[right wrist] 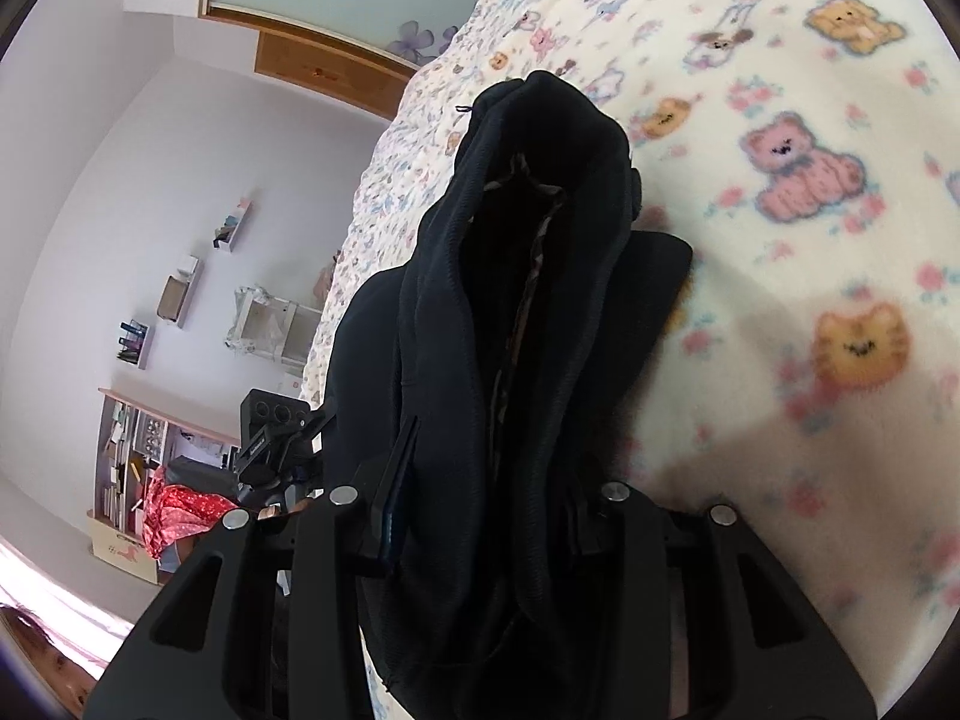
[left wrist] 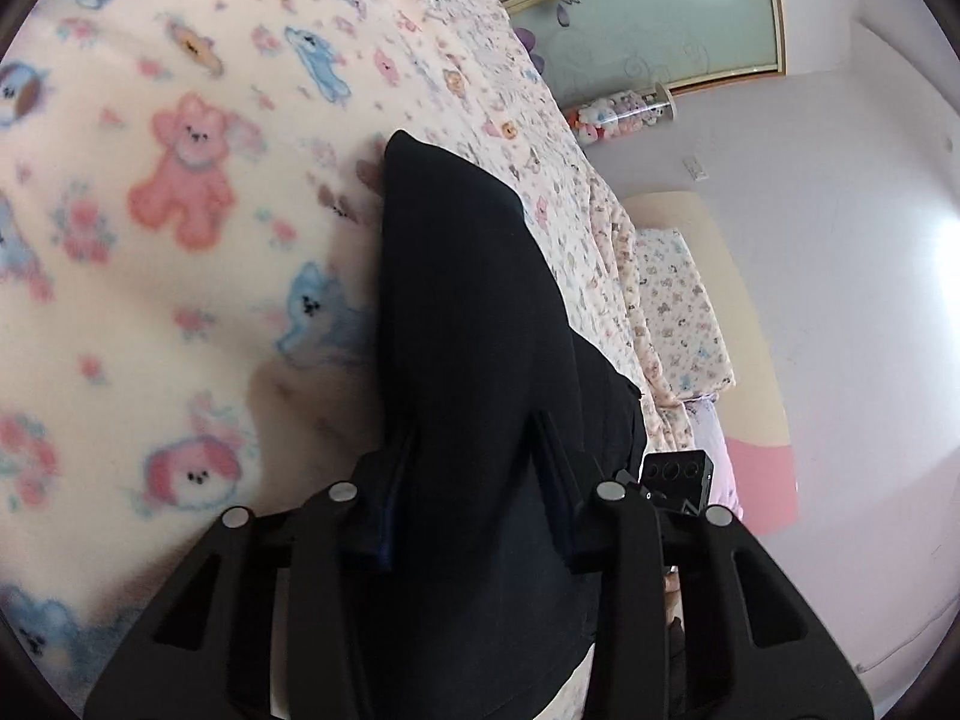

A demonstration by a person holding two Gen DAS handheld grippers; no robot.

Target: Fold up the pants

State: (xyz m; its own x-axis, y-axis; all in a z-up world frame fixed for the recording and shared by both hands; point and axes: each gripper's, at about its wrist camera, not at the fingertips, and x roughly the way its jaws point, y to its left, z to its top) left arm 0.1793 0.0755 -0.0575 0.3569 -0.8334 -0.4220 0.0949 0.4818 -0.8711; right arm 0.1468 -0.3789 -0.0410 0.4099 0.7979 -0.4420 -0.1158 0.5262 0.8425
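Note:
The black pants (left wrist: 462, 276) hang bunched over a cream fleece blanket (left wrist: 180, 276) printed with pink and blue animals. My left gripper (left wrist: 474, 444) is shut on a thick fold of them, and the cloth fills the gap between its fingers (left wrist: 393, 462). In the right wrist view the pants (right wrist: 540, 180) show an open waistband with a patterned lining. My right gripper (right wrist: 489, 498) is shut on that end, its right finger buried in cloth. The two grippers sit close side by side; each view catches the other's black camera box (left wrist: 675, 471) (right wrist: 273, 414).
The blanket (right wrist: 810, 300) covers a bed that runs away from me. A wardrobe with frosted floral doors (left wrist: 648, 18) stands beyond it. A pillow (left wrist: 678, 300) lies by the wall. Wall shelves (right wrist: 180, 294), a cluttered desk (right wrist: 138, 456) and a red cloth (right wrist: 180, 510) are off the bed's side.

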